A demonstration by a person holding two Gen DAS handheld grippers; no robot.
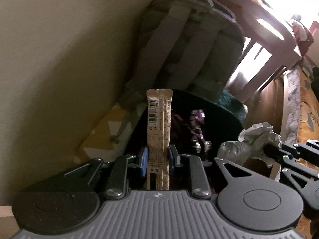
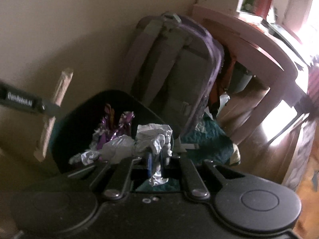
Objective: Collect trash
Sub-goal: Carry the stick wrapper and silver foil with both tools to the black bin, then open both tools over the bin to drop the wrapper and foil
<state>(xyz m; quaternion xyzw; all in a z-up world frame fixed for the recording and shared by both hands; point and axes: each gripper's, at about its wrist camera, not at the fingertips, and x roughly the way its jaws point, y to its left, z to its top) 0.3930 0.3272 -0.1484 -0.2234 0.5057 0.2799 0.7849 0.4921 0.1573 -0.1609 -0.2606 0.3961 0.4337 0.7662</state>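
My left gripper [image 1: 158,156] is shut on a long beige snack wrapper [image 1: 159,119] with a barcode; it stands upright between the blue pads, over the dark bin [image 1: 229,115]. Purple foil wrappers [image 1: 196,127] lie inside that bin. At the right edge of the left wrist view, the right gripper holds crumpled white paper [image 1: 257,137]. In the right wrist view, my right gripper [image 2: 156,164] is shut on that crumpled white paper [image 2: 153,139], above the near rim of the dark bin [image 2: 67,119], where purple wrappers [image 2: 114,127] show. The beige wrapper [image 2: 53,111] and left gripper appear at the left.
A grey and purple backpack [image 1: 189,45] leans against the beige wall [image 1: 59,59] behind the bin. A pink chair or table frame [image 2: 259,45] stands at the right. A teal fuzzy cloth [image 2: 207,139] lies on the floor beside the bin. Patterned bedding [image 1: 299,109] fills the far right.
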